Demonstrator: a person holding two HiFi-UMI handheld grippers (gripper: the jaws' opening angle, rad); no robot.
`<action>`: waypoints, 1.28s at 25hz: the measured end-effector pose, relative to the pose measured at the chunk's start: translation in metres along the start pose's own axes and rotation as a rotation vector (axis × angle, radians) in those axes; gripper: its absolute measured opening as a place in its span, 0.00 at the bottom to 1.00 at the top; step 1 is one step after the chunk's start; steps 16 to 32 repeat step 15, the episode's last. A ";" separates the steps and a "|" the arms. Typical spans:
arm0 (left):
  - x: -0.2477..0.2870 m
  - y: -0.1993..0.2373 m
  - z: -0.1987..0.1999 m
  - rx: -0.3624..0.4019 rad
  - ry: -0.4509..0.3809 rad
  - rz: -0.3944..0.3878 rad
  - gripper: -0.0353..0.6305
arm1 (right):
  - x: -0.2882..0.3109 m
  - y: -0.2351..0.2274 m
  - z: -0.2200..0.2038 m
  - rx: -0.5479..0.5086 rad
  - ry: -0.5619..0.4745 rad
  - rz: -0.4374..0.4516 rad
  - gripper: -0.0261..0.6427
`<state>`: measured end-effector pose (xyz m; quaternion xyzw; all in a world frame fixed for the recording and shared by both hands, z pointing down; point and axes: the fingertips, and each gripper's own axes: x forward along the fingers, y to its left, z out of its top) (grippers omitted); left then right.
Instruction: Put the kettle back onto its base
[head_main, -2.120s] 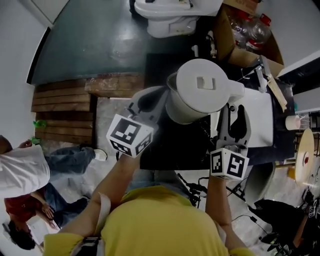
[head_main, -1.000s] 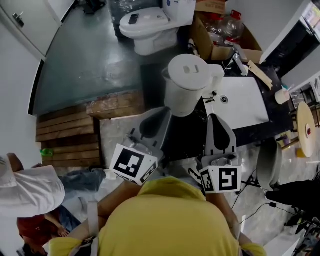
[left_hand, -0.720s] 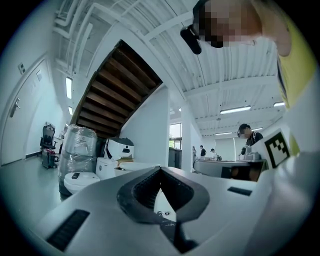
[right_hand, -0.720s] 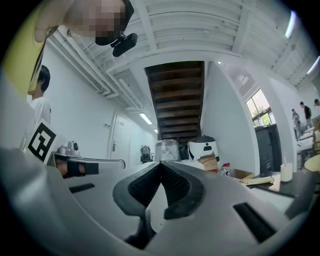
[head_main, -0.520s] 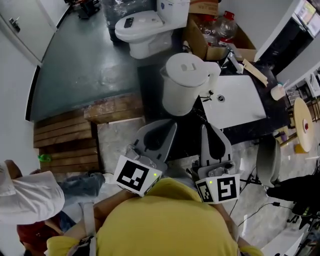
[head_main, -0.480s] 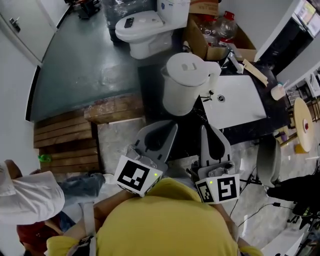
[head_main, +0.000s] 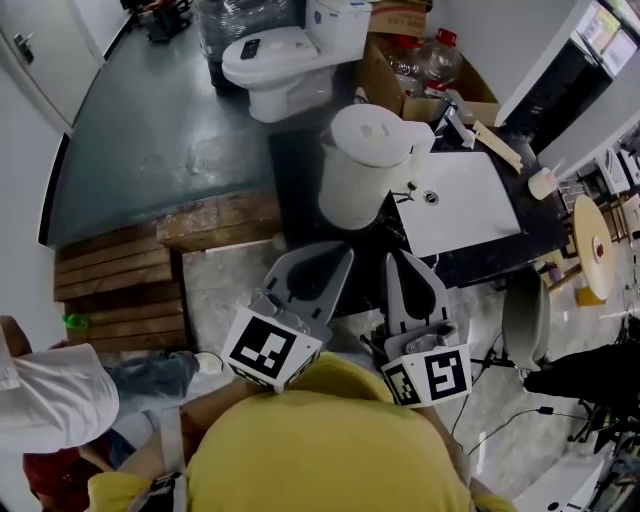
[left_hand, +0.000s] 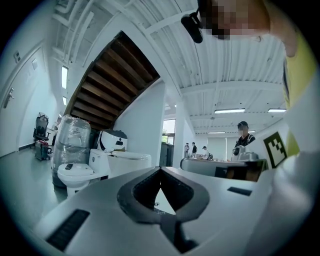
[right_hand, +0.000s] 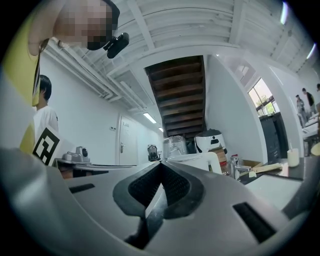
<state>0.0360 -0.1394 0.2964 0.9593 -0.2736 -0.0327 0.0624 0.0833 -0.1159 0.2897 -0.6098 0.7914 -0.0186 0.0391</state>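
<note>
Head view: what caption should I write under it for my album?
White kettle beside the sink; left gripper and right gripper shut and empty.

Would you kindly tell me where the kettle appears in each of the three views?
Head view: kettle, upper centre.
Left gripper view: probably the white body just left of centre.
Right gripper view: white lid and handle, just right of centre.
Shared landmark: plastic-wrapped bundle, in all three.

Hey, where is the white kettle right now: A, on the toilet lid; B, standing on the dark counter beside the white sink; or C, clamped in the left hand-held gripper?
B: the kettle stands upright on the counter beside the sink.
</note>
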 end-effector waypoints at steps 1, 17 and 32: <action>-0.001 -0.001 0.001 0.006 -0.004 -0.001 0.07 | -0.001 0.001 0.000 0.002 0.002 0.002 0.06; -0.007 0.003 -0.004 0.007 0.044 0.001 0.07 | 0.002 0.005 0.003 -0.009 -0.010 0.005 0.06; -0.007 0.003 -0.004 0.007 0.044 0.001 0.07 | 0.002 0.005 0.003 -0.009 -0.010 0.005 0.06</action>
